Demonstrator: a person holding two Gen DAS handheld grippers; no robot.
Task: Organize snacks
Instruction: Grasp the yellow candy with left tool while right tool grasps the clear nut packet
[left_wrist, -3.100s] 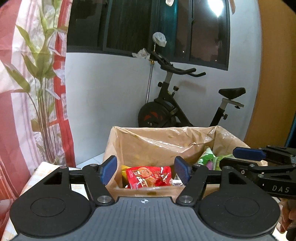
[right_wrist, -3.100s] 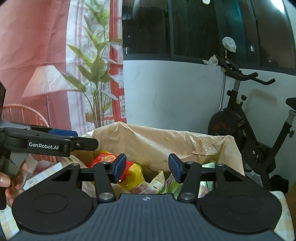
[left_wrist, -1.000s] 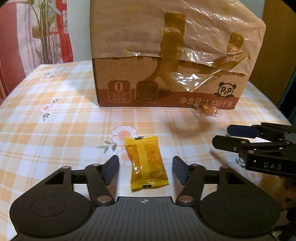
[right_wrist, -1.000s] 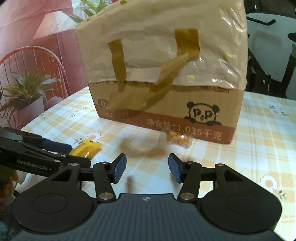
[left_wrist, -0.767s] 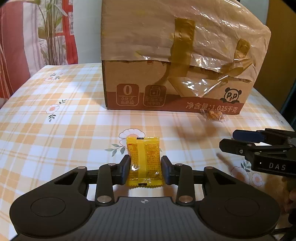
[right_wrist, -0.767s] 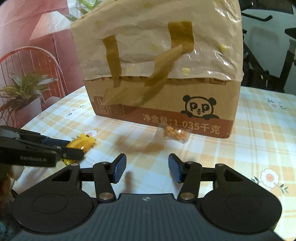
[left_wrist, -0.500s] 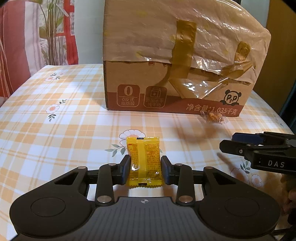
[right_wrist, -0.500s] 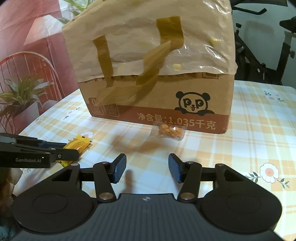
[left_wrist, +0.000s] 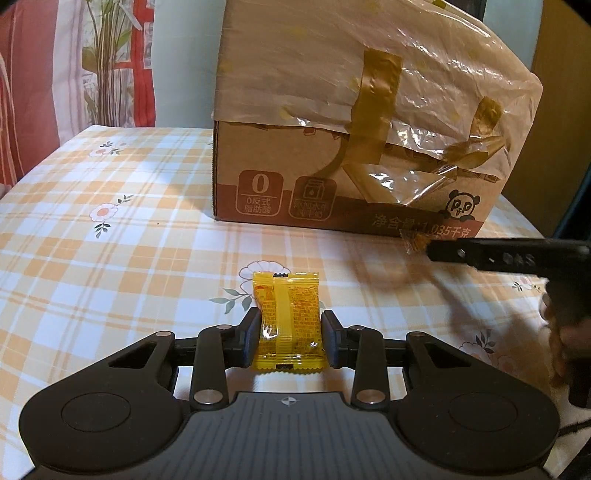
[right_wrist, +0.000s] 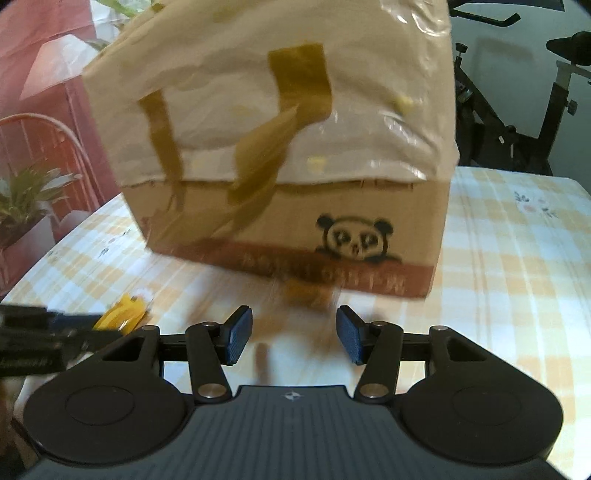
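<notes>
With our left gripper (left_wrist: 290, 338) clamped on the yellow snack packet (left_wrist: 287, 320) and our right gripper (right_wrist: 294, 334) open just short of the clear-wrapped snack (right_wrist: 308, 292) ahead, the slippery wrapper may slide out when lifted.

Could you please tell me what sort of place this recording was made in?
Most likely a home living area: a table under a checked floral tablecloth, patterned curtains behind it, and an exercise bike by the wall.
</notes>
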